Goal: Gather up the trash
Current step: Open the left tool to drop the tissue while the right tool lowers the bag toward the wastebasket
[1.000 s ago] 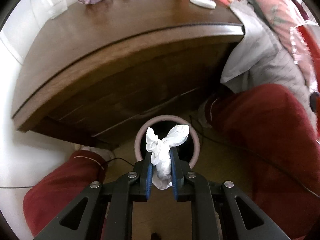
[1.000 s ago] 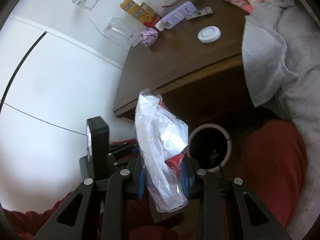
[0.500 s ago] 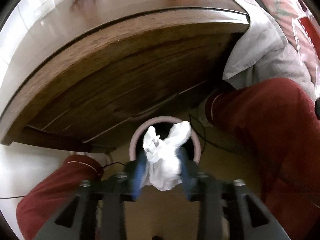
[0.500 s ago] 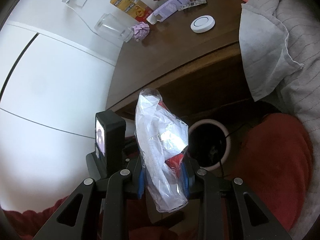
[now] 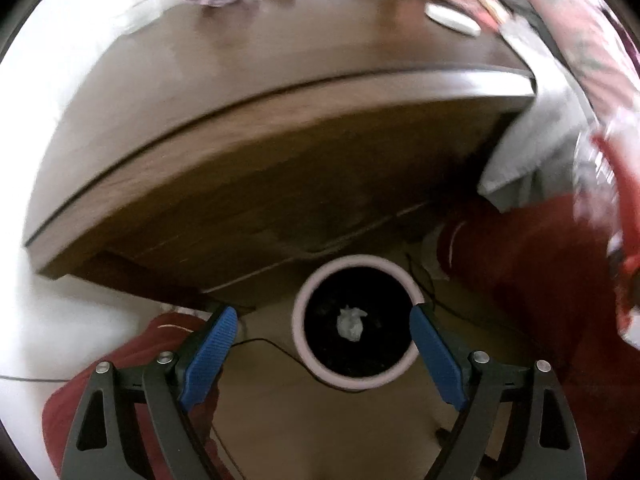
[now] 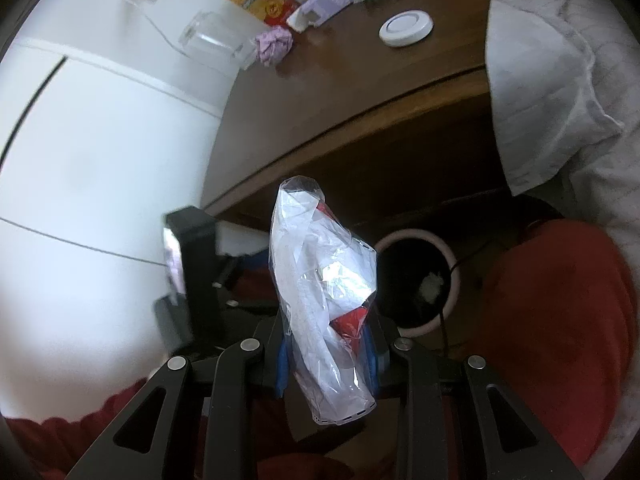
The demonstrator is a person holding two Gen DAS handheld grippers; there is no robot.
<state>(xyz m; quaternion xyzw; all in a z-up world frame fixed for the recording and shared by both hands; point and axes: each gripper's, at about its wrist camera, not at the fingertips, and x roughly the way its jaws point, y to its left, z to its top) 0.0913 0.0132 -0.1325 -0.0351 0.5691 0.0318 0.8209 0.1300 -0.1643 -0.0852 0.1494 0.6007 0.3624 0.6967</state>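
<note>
Risk sits with the clear plastic wrapper (image 6: 328,296) gripped in the right gripper (image 6: 326,364) jaws, lower centre: light and stiff, it may drift past the bin (image 6: 450,258). Left gripper (image 5: 322,344) jaws gape empty over the tissue wad (image 5: 351,322) inside; purple crumple (image 6: 274,44) waits on the table (image 6: 360,80), upper centre.

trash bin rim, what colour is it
Pale pink, around a black inside; the bin rim shows best in the left wrist view.

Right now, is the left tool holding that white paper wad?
No, the left tool is open and empty; the white paper wad lies inside the bin.
</note>
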